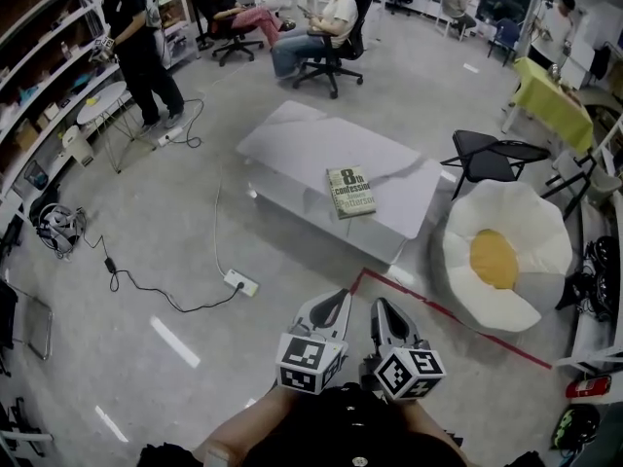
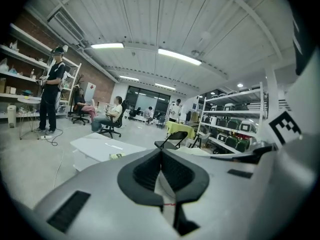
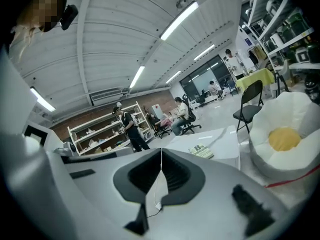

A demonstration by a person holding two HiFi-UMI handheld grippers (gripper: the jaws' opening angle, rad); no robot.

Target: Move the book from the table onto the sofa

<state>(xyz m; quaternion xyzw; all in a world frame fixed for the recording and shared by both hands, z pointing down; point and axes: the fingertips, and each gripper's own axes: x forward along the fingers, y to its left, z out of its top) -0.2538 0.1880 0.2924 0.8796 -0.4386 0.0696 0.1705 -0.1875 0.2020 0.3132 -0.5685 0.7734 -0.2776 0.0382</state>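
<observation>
A green-covered book (image 1: pixel 351 192) lies flat near the front edge of a low white table (image 1: pixel 292 139). To its right, on the floor, sits the sofa (image 1: pixel 506 256), a white egg-shaped cushion seat with a yellow middle. Both grippers hang side by side at the bottom of the head view, well short of the table. My left gripper (image 1: pixel 340 299) is shut with nothing in it, and so is my right gripper (image 1: pixel 381 305). In the left gripper view the jaws (image 2: pixel 161 151) meet, with the book (image 2: pixel 116 156) small beyond them. The right gripper (image 3: pixel 161 151) looks at the book (image 3: pixel 201 151) and sofa (image 3: pixel 286 139).
A red tape line (image 1: pixel 443 309) runs across the floor between me and the table. A power strip (image 1: pixel 240 282) with its cable lies to the left. A black folding chair (image 1: pixel 492 156) stands behind the sofa. People sit on office chairs (image 1: pixel 326 37) farther back; one stands by shelves (image 1: pixel 141 47).
</observation>
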